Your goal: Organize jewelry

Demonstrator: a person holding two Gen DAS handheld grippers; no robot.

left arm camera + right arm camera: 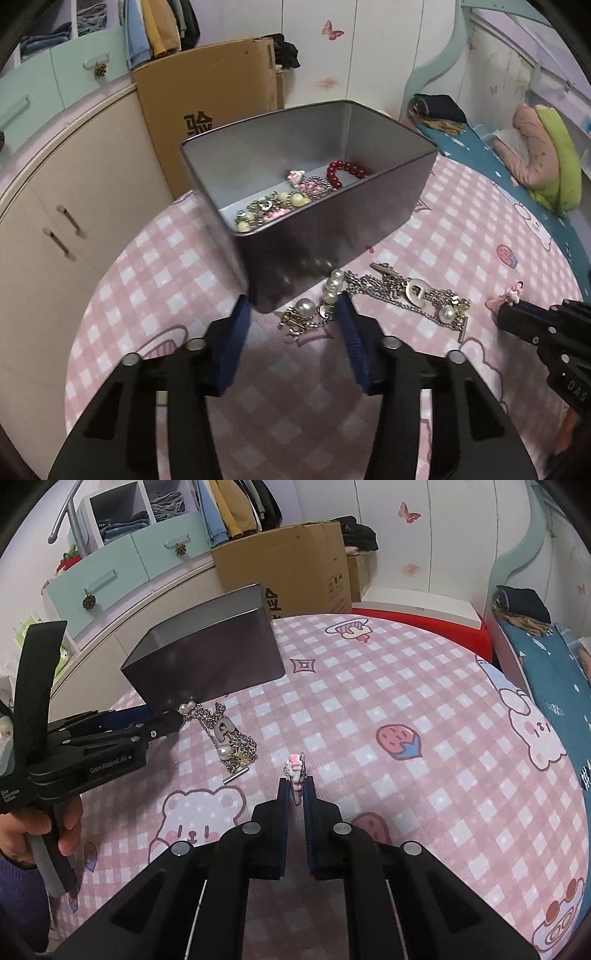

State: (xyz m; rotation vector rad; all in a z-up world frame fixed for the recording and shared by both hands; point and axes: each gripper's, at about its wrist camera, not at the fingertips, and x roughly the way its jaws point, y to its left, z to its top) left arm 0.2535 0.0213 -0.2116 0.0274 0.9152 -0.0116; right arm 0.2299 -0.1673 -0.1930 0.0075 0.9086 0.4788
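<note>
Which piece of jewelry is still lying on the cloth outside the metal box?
The silver chain necklace with pearls, lying on the checked cloth beside the metal box. The red bead bracelet lies inside the box, and the pink charm is in the right gripper.

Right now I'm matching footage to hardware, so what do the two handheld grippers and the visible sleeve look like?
Both are matte black with dark blue ribbed pads and round silver pins. The left gripper carries white "GenRobot.AI" lettering and a pale grey grip in the right wrist view. The right gripper looks alike. The sleeve is dark purple-blue.
</note>
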